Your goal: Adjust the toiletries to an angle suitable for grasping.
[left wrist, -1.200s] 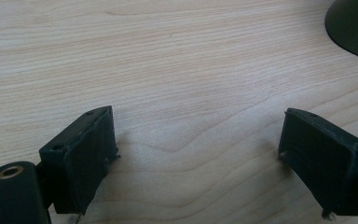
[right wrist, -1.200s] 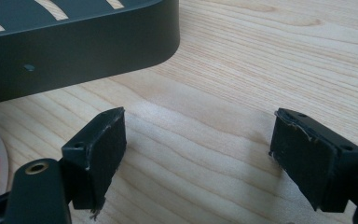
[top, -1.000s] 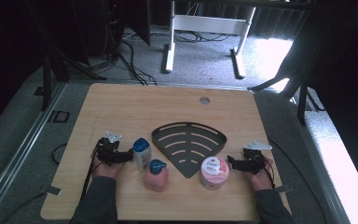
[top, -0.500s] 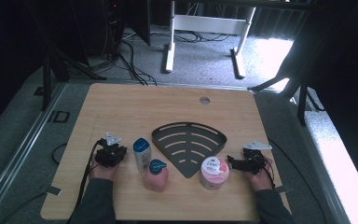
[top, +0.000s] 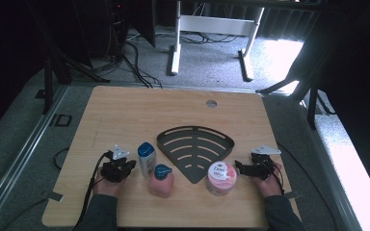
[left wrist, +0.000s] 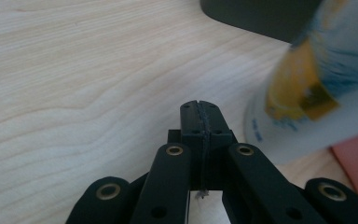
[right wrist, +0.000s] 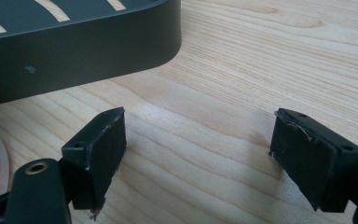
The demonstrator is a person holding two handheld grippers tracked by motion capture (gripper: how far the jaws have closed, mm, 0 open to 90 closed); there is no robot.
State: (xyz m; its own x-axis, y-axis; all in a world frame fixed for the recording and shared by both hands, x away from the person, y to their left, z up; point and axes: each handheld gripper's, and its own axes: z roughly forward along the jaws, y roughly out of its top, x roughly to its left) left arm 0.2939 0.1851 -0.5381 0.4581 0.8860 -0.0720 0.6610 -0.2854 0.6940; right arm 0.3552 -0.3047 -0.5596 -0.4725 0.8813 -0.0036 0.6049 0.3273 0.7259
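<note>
Beside the dark rack (top: 196,150), the pink jar's lid (top: 220,172) reads "Dove".

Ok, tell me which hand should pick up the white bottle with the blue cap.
Probably left. The left gripper sits right beside the white bottle, though its jaws are shut with nothing between them and must open first. The right gripper is open but lies beyond the black tray and the pink jar.
</note>
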